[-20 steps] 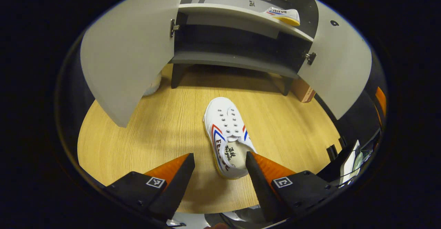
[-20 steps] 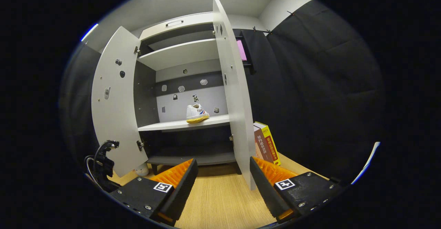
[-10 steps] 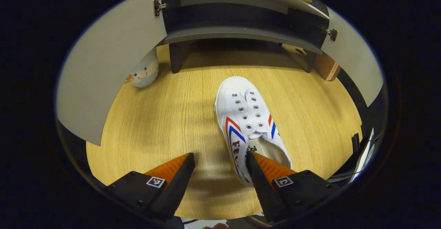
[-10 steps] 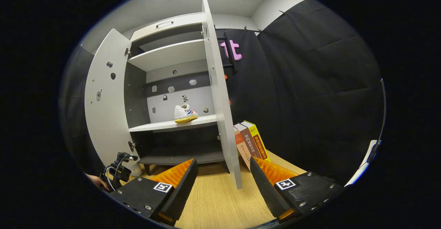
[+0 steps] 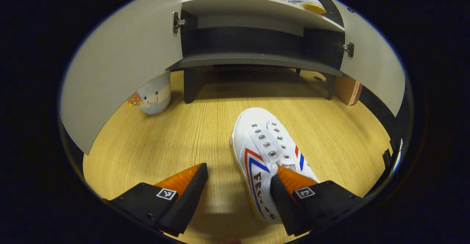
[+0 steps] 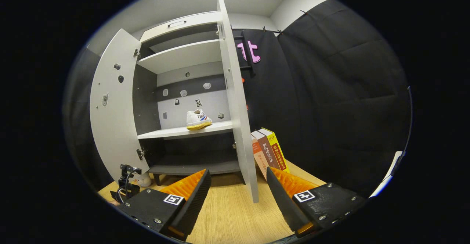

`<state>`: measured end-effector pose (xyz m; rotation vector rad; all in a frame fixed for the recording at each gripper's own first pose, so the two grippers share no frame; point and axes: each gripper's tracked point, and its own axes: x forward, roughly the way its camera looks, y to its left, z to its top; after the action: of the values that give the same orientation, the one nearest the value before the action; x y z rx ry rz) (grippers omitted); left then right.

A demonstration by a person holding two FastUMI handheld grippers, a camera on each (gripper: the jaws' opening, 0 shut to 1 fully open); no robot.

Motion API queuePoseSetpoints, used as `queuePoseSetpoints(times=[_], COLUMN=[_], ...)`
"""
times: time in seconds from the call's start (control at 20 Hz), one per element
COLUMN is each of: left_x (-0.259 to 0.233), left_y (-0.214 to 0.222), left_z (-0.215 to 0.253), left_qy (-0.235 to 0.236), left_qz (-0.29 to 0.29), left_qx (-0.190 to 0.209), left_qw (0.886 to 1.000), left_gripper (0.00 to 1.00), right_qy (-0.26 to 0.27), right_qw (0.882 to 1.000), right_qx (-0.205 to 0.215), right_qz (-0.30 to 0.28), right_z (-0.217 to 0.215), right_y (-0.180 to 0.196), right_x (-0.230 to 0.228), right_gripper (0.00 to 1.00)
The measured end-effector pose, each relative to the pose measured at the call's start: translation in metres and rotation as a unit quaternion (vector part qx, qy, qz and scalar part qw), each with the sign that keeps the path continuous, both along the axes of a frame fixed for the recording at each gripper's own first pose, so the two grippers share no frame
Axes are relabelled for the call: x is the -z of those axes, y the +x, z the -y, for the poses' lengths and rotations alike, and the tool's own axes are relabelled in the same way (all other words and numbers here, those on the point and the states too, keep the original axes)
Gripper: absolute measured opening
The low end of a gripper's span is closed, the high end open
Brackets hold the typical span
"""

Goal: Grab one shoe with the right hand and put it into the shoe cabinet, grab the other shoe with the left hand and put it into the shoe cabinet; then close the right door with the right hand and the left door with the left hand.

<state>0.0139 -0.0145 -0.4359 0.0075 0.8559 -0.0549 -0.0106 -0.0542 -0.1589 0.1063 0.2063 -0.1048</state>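
The left hand-held gripper (image 5: 238, 189) is spread wide at the bottom of the frame, one finger inside the floor shoe (image 5: 270, 155), ready to pinch its side wall. The right hand-held gripper (image 6: 238, 192) waits spread; the other shoe (image 6: 198, 119) already lies on the cabinet shelf (image 6: 172, 133).

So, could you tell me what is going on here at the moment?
A person is putting shoes into a shoe cabinet whose two doors stand open. One shoe already sits on a shelf. The left tool is open at the second shoe on the wooden floor, one finger in its opening. The right tool is open and empty, facing the cabinet.
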Motion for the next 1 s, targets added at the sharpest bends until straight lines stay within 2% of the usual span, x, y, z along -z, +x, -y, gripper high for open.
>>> queuePoseSetpoints(times=[0.15, 0.3, 0.35, 0.4, 0.5, 0.55, 0.6, 0.8, 1.0], left_x=[0.005, 0.006, 0.003, 0.001, 0.0, 0.002, 0.002, -0.004, -0.053], left_y=[0.012, 0.015, 0.018, 0.021, 0.023, 0.024, 0.025, 0.018, 0.0], left_z=[-0.001, 0.009, 0.013, 0.015, 0.011, 0.004, 0.005, -0.005, -0.01], left_qy=[-0.025, -0.06, -0.058, -0.046, -0.018, -0.004, -0.018, -0.042, -0.035], left_qz=[0.035, 0.046, 0.051, 0.058, 0.071, 0.068, 0.067, 0.06, 0.08], left_qx=[-0.022, -0.016, -0.016, -0.011, -0.012, -0.025, -0.035, -0.073, -0.102], left_qw=[0.999, 0.997, 0.997, 0.997, 0.997, 0.997, 0.997, 0.995, 0.991], left_gripper=[1.0, 0.96, 0.87, 0.58, 0.39, 0.35, 0.17, 0.09, 0.09], right_qy=[-0.005, -0.007, -0.008, -0.009, -0.015, -0.019, -0.022, -0.03, -0.031], right_qw=[1.0, 1.0, 1.0, 1.0, 1.0, 1.0, 1.0, 0.999, 0.998], right_qx=[-0.008, -0.008, -0.008, -0.008, -0.011, -0.013, -0.017, -0.034, -0.049], right_qz=[-0.004, -0.006, -0.008, -0.01, -0.012, -0.012, -0.011, -0.006, -0.001], right_z=[-0.006, -0.007, -0.004, -0.005, -0.007, -0.007, -0.009, -0.02, -0.029], right_y=[0.002, 0.003, 0.0, -0.001, -0.001, 0.0, 0.001, 0.005, 0.01], right_x=[-0.001, -0.004, -0.008, -0.008, -0.011, -0.012, -0.014, -0.017, -0.018], right_gripper=[0.93, 0.93, 0.93, 0.93, 0.93, 0.93, 0.93, 0.93, 0.93])
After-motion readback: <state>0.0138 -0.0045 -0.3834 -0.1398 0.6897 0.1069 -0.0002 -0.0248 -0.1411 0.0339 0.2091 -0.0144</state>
